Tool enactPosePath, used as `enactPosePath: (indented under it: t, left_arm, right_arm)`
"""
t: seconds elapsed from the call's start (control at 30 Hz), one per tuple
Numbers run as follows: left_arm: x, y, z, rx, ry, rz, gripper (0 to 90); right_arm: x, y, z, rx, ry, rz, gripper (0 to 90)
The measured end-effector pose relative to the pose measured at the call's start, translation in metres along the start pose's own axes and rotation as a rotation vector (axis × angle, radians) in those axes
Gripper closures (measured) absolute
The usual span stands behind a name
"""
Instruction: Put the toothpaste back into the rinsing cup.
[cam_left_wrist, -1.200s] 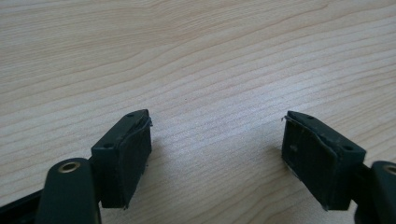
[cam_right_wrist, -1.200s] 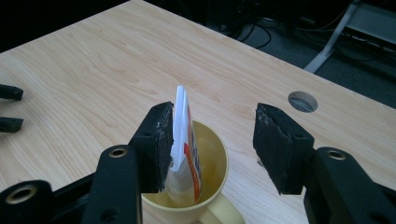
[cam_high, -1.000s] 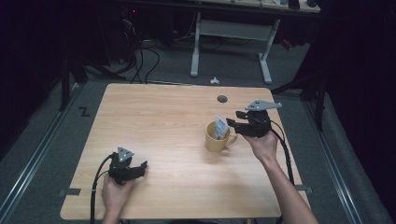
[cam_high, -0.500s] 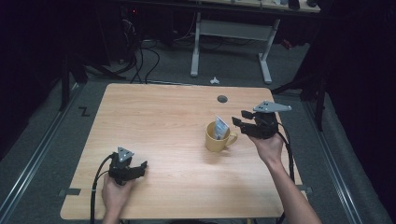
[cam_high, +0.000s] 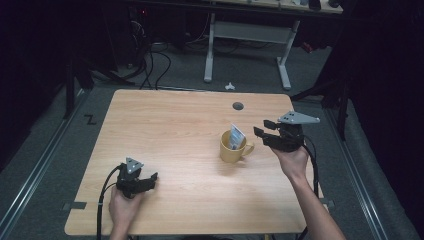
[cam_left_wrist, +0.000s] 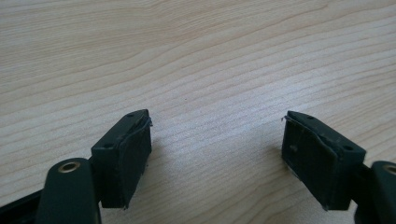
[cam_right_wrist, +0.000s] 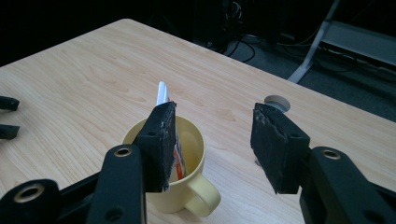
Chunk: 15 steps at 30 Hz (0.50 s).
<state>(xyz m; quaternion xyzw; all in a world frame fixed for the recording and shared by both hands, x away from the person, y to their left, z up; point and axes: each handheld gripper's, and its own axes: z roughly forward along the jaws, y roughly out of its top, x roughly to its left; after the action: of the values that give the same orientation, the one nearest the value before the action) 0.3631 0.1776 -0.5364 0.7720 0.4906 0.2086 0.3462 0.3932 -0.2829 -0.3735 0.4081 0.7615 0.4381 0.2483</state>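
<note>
A yellow mug (cam_high: 232, 148) stands right of the table's middle with its handle toward the right. A white packet (cam_high: 236, 135) with blue and orange print sticks up out of it, and it appears again as the packet (cam_right_wrist: 161, 93) in the right gripper view. My right gripper (cam_high: 261, 129) hovers just right of the mug, open and empty, apart from it. In its own view the right gripper (cam_right_wrist: 214, 140) looks down over the mug (cam_right_wrist: 187, 175). My left gripper (cam_high: 151, 179) rests low at the front left, open, with bare wood between its jaws (cam_left_wrist: 215, 154).
The wooden table (cam_high: 165, 125) has a round cable hole (cam_high: 238, 106) near its back edge. Behind the table stands a white desk frame (cam_high: 247, 45), with cables on the grey floor. The left gripper's cable (cam_high: 102, 200) trails off the front edge.
My right gripper has drawn back to the right, away from the mug, and stands open. The packet stays in the mug. The left gripper has not moved.
</note>
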Motion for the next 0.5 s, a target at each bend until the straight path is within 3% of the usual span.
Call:
enactPosePath:
  t: [0.5]
  left_arm:
    - [0.0,0.0,0.0,0.0,0.001,0.0,24.3]
  right_arm:
    - [-0.006,-0.015,-0.011,-0.017,-0.002,0.03,50.6]
